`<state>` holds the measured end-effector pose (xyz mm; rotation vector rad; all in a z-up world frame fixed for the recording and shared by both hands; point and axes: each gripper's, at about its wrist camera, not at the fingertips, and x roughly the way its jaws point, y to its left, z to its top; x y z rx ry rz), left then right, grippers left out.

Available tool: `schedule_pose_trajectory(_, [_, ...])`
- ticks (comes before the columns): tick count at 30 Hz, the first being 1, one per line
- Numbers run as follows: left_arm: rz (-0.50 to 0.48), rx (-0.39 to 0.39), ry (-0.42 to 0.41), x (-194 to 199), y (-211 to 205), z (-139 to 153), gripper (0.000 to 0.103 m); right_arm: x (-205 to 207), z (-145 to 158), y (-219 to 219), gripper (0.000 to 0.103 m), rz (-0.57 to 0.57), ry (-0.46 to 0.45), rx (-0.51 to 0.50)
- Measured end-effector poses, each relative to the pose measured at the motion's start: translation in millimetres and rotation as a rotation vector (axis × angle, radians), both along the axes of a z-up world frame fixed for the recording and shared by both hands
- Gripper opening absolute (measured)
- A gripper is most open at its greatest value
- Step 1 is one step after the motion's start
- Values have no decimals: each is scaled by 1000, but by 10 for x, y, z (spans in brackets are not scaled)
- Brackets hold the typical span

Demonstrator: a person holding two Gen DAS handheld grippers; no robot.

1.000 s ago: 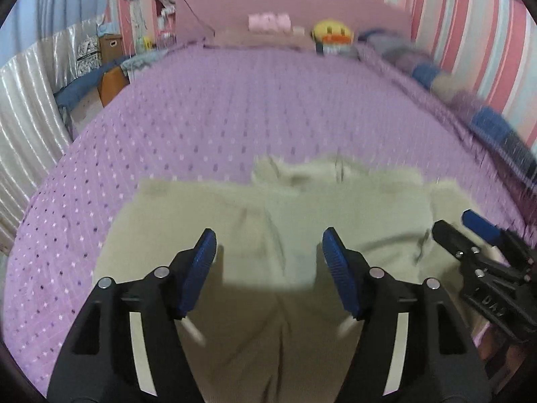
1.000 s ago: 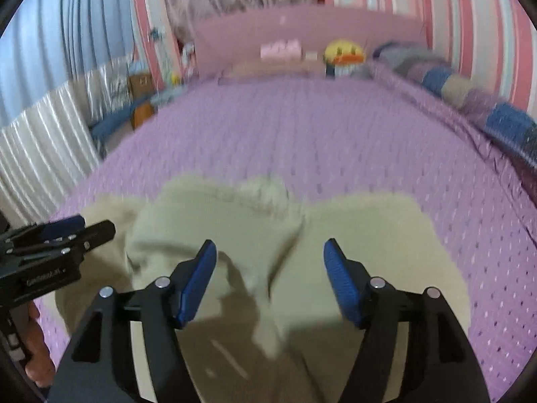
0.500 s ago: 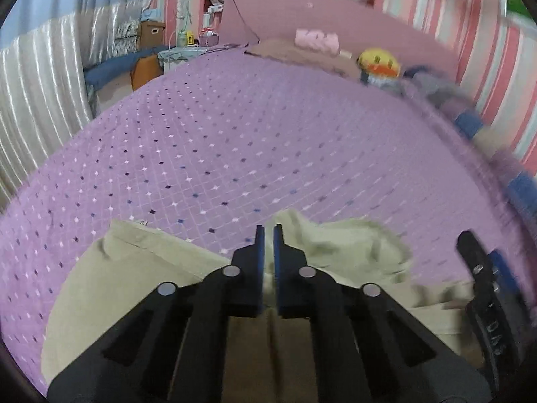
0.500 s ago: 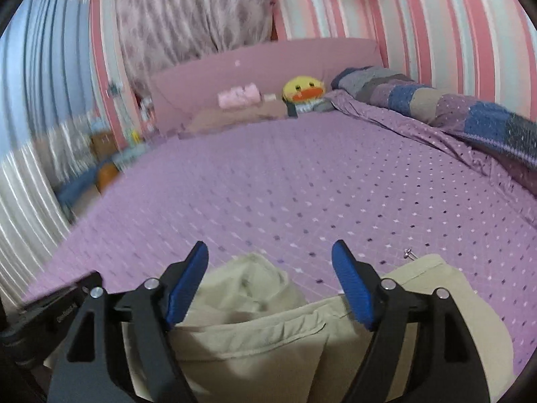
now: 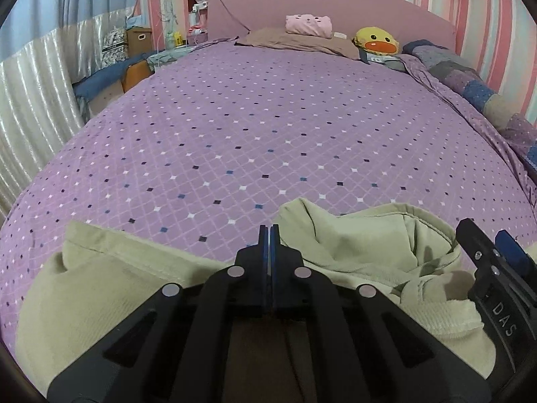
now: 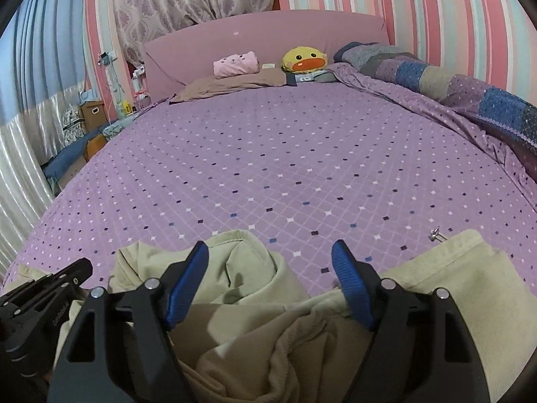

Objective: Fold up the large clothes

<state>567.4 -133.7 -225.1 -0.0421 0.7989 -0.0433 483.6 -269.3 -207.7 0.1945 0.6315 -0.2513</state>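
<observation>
Left gripper: clenched tight, blue tips pressed flat together, right at the far edge of the beige garment. Hard to tell if a bit of cloth is pinched in there (too thin to see from here).

Right gripper: released, jaws just opened a little wider, blue pads well apart. Soft cloth under and between them, but no squeeze on it yet. One pad beside a puffy lump of the cloth, the other near a flatter part.

Around both tools: the garment, all rumpled and bunched, lying on the near end of the purple bed cover. Lots of bare cover beyond it. Far off by the headboard, a yellow duck toy and a pink cushion, well apart from the work.

Step in hand, most likely: getting hold of the far edge with both tools, at the very start of the folding. No neat fold to see yet.

Next move, as a guess: bring the right pads down over the edge and close them, then lift and pull with both sides together to lay the cloth flat. Best to grab one layer only, not the whole lump.
</observation>
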Motion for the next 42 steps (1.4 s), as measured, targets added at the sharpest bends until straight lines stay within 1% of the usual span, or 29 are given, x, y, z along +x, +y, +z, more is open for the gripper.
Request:
schedule_pose_trajectory(1, [-4, 1, -1, 79, -101, -22, 0, -1, 4, 2, 76, 1, 3, -4])
schedule_pose_trajectory(7, [-26, -22, 6, 200, -173, -155, 0, 115, -126, -8, 76, 6, 21, -6])
schedule_pose_trajectory(11, [-30, -13, 28, 253, -222, -186, 0, 197, -177, -14, 76, 15, 64, 7])
schedule_pose_trajectory(12, [-36, -14, 39, 253, -228, -169, 0, 202, -163, -34, 76, 24, 80, 28])
schedule_pose_trajectory(14, [-61, -4, 52, 167, -231, -73, 0, 121, -55, -68, 76, 53, 88, 61])
schedule_pose_trajectory(15, [-75, 18, 35, 81, -227, 10, 1, 55, 23, -69, 76, 68, 81, 53])
schedule_pose_trajectory(16, [-94, 54, 0, -50, -225, 121, 2, -76, 160, -51, 76, 86, 62, 8])
schedule_pose_trajectory(17, [-116, 94, -42, -211, -203, 246, 2, -229, 294, -31, 82, 110, 41, -42])
schedule_pose_trajectory(18, [-130, 114, -66, -310, -177, 319, 7, -355, 390, -22, 86, 131, 25, -75])
schedule_pose_trajectory(19, [-151, 149, -112, -496, -102, 435, 21, -506, 483, 8, 93, 151, 11, -118])
schedule_pose_trajectory(20, [-156, 165, -139, -601, -39, 492, 30, -651, 561, 22, 96, 168, 0, -161])
schedule_pose_trajectory(21, [-148, 190, -174, -734, 82, 546, 41, -852, 618, 18, 97, 189, 0, -222])
schedule_pose_trajectory(22, [-146, 194, -181, -788, 161, 551, 41, -947, 645, 0, 97, 196, 5, -243])
schedule_pose_trajectory(23, [-150, 176, -174, -837, 296, 521, 40, -1063, 657, -36, 97, 195, 0, -263])
schedule_pose_trajectory(24, [-145, 169, -166, -845, 368, 484, 39, -1192, 648, -109, 97, 172, -23, -282])
schedule_pose_trajectory(25, [-130, 168, -158, -834, 448, 416, 35, -1263, 614, -204, 97, 139, -38, -279])
schedule_pose_trajectory(26, [-122, 162, -149, -818, 494, 370, 33, -1287, 591, -283, 97, 117, -49, -256])
schedule_pose_trajectory(27, [-107, 140, -125, -767, 554, 284, 28, -1309, 528, -409, 97, 81, -73, -196])
schedule_pose_trajectory(28, [-98, 120, -106, -727, 594, 223, 25, -1308, 483, -488, 97, 57, -85, -159])
schedule_pose_trajectory(29, [-92, 106, -101, -704, 630, 188, 25, -1292, 433, -550, 97, 34, -92, -142])
schedule_pose_trajectory(31, [-86, 89, -113, -663, 676, 141, 25, -1222, 312, -614, 97, -3, -109, -154])
schedule_pose_trajectory(34, [-86, 79, -111, -561, 677, 46, 25, -1092, 160, -683, 97, 2, -105, -114])
schedule_pose_trajectory(39, [-73, 55, -113, -450, 659, -127, 23, -946, 14, -689, 97, -4, -109, -109])
schedule_pose_trajectory(42, [-69, 40, -120, -436, 672, -197, 23, -940, -38, -723, 97, 1, -113, -96])
